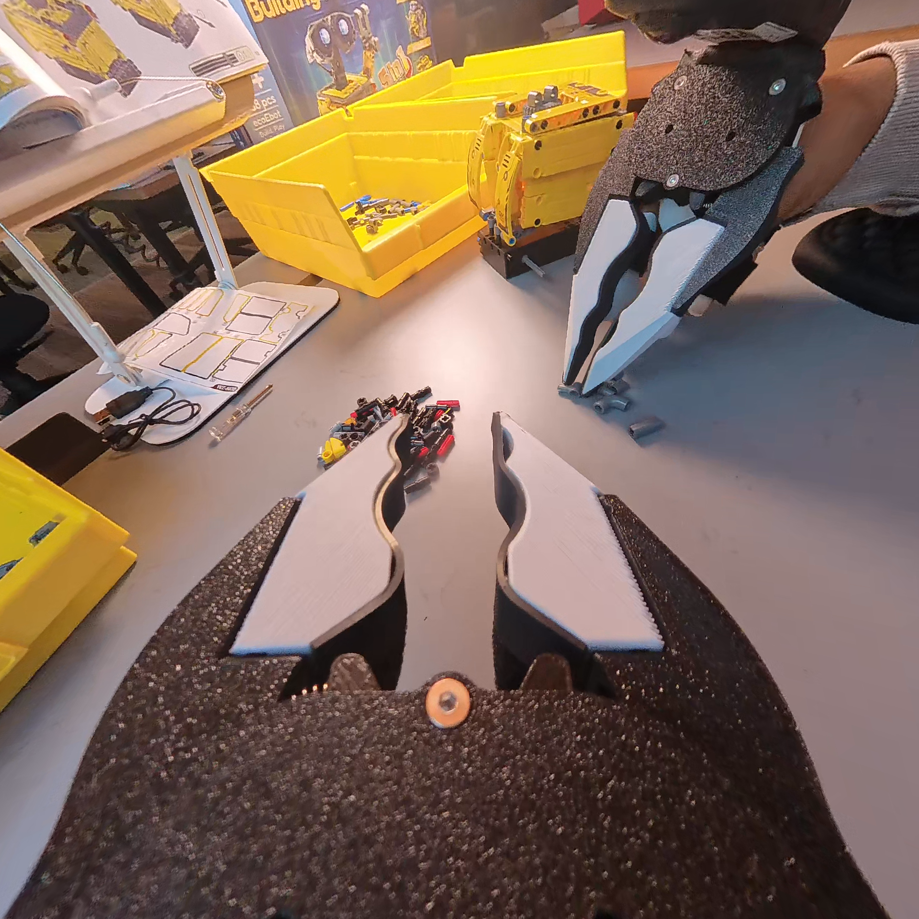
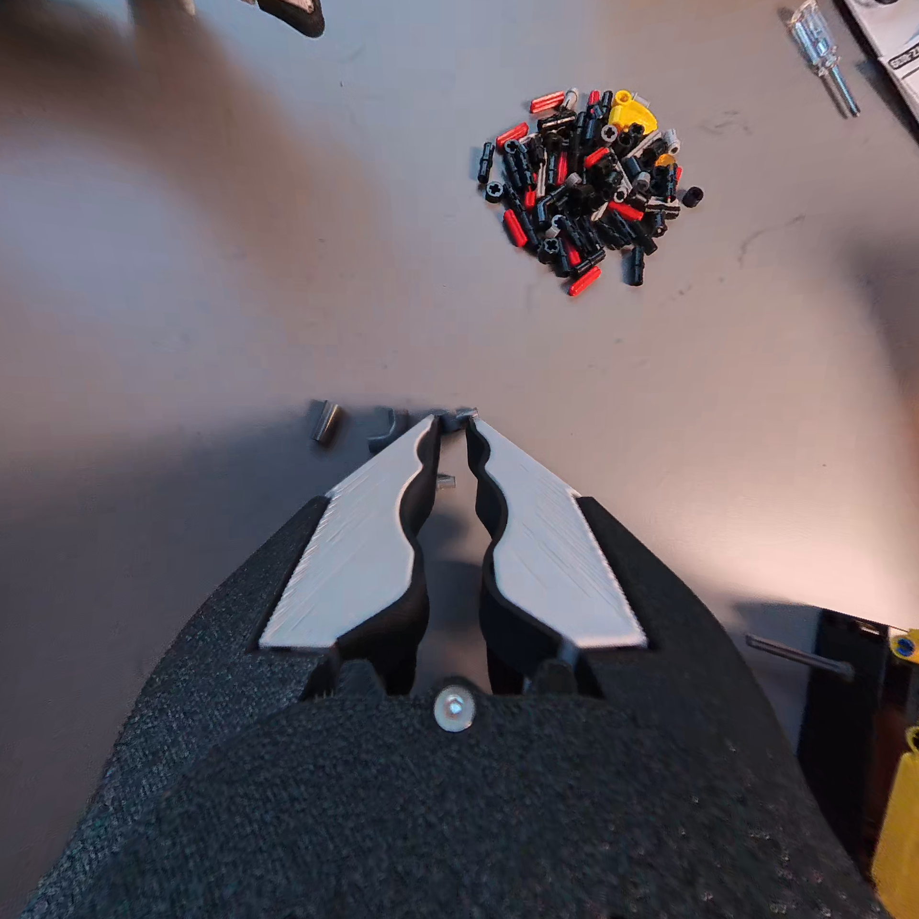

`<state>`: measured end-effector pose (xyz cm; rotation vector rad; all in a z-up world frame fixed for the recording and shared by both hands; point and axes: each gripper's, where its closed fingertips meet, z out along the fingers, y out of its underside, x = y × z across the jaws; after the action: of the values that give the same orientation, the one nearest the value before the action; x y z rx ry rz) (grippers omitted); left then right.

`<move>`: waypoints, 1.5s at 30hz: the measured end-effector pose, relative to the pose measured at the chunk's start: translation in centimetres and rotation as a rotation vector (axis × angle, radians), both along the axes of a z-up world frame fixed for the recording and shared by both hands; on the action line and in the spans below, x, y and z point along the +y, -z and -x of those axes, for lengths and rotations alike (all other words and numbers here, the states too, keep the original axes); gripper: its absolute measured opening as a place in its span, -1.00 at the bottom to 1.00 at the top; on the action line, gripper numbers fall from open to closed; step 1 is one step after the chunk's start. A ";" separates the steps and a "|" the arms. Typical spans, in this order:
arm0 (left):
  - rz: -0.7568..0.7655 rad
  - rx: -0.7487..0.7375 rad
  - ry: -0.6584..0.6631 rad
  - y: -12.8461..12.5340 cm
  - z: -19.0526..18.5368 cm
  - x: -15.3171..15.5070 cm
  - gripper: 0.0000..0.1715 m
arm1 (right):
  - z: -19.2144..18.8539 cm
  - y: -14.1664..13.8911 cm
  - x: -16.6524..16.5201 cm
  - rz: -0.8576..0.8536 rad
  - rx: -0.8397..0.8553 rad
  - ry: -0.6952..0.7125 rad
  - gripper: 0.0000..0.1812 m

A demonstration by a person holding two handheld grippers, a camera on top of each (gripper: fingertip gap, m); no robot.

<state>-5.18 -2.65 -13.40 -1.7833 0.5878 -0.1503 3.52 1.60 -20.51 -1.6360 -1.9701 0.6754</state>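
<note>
Two grippers: both over a grey table, each with white fingers on a black speckled body.
Landmark: a heap of small black, red and grey building pins lying on the table, with a yellow piece at its far edge.
Left gripper: jaws wide apart, nothing between them; its left fingertip reaches over the near edge of the heap, the right fingertip lies clear of it.
Right gripper: well to the right of the heap in the left wrist view, tilted steeply down with its tips at the table; jaws nearly together, a narrow gap left, and a small grey connector sits right at the tips. Whether it is pinched I cannot tell.
Loose grey connectors: scattered about the right gripper's tips, apart from the heap; one grey sleeve lies a little farther out.
Yellow bins: beyond the heap, the nearest one holding small dark and blue parts.
Yellow brick model: beside the bins, behind the right gripper, on a black base.
Sticker sheet: left of the heap, on a white stand base, with a black cable nearby.
Clear-handled screwdriver: between sheet and heap.
Person's sleeve: behind the right gripper.
</note>
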 end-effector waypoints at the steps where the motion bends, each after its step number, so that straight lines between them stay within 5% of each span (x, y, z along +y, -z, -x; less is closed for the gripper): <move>1: 0.000 0.001 0.001 0.0 0.0 0.0 -0.64 | 0.0 0.0 0.0 -0.002 0.003 0.002 -0.92; 12: -0.006 0.000 -0.001 -0.1 0.0 -0.3 -0.65 | 0.1 -0.9 0.3 -0.005 0.075 0.020 -1.00; 26: 0.004 -0.031 -0.031 -0.2 0.6 -0.1 -0.65 | 0.2 -0.3 1.3 0.056 -0.010 0.035 -0.57; 45: 0.009 -0.067 -0.040 -0.4 1.1 -0.1 -0.68 | 1.0 0.0 1.5 0.019 -0.030 0.000 -0.84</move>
<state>-6.27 -2.73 -13.03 -1.7906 0.5046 -0.1849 2.50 3.07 -20.53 -1.6666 -1.9904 0.6746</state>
